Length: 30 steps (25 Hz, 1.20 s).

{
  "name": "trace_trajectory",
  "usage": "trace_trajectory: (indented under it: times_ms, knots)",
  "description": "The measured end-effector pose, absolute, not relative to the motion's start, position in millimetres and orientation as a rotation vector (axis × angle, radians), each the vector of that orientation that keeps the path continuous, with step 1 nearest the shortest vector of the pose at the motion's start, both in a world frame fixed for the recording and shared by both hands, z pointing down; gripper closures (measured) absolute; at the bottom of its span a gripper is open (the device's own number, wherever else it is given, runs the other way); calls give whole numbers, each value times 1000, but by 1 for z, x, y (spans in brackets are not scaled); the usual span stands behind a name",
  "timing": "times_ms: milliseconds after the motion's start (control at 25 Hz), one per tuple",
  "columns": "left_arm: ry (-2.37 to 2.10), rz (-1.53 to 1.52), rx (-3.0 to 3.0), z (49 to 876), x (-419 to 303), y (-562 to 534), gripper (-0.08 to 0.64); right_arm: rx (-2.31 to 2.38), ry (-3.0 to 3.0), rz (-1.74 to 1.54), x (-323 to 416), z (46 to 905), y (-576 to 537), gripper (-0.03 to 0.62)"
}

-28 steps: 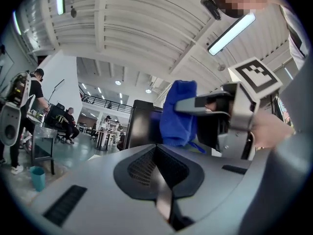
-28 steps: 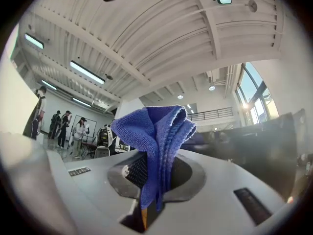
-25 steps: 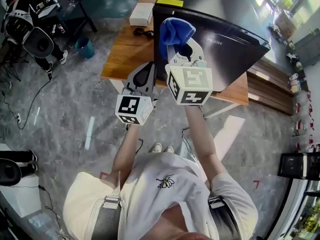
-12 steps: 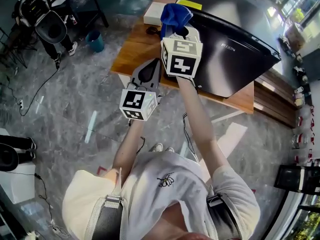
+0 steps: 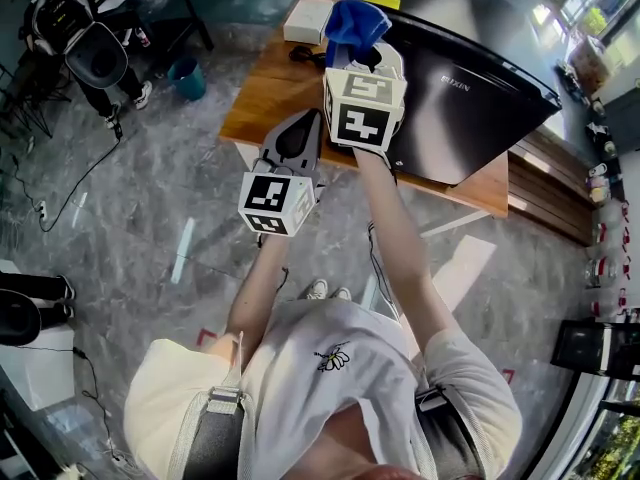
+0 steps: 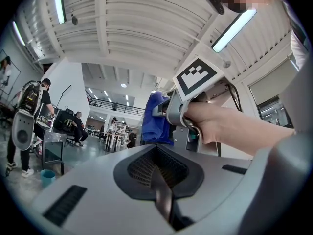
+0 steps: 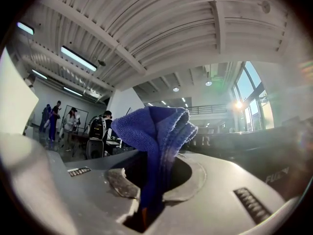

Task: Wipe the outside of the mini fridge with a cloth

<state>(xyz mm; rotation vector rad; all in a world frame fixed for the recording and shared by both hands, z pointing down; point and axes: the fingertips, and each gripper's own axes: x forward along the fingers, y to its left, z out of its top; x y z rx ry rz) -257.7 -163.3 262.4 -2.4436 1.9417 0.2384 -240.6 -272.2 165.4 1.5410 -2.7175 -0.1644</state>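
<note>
The black mini fridge (image 5: 470, 108) stands on a wooden table (image 5: 265, 98), and its dark side also shows at the right of the right gripper view (image 7: 288, 151). My right gripper (image 5: 360, 58) is shut on a blue cloth (image 5: 355, 23), held up by the fridge's near left edge. Whether the cloth touches the fridge I cannot tell. In the right gripper view the cloth (image 7: 156, 131) sticks up bunched from the shut jaws. My left gripper (image 5: 305, 128) hangs lower and to the left, off the fridge. Its jaws (image 6: 161, 190) are shut with nothing in them, and the cloth (image 6: 156, 119) shows ahead.
A white box (image 5: 308, 20) and a small black object (image 5: 300, 58) lie on the table left of the fridge. A blue bucket (image 5: 187, 78) and a person with a backpack rig (image 5: 80, 38) are on the floor at the upper left. A wooden bench (image 5: 550, 178) runs along the right.
My right gripper has carried the cloth leftward, from over the fridge's dark face to beside its left edge. The left gripper has stayed about where it was.
</note>
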Motion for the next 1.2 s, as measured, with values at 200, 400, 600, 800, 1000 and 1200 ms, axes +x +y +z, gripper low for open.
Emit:
trace_trajectory:
  times_ms: [200, 400, 600, 800, 1000, 1200]
  knots:
    - [1916, 248, -2461, 262, -249, -160, 555, 1604, -2688, -155, -215, 166, -270, 520]
    - [1887, 251, -2487, 262, -236, -159, 555, 1667, -2656, -145, -182, 166, -267, 520]
    - [1826, 248, -2539, 263, -213, -160, 555, 1742, -2604, -139, -144, 166, -265, 520]
    - [1762, 252, -2583, 262, -186, -162, 555, 1818, -2551, -135, -101, 165, -263, 520]
    - [1706, 269, -2614, 256, -159, -167, 555, 1871, -2497, -144, -61, 166, -264, 520]
    - [1664, 266, -2640, 255, -136, -169, 555, 1913, -2455, -140, -24, 168, -265, 521]
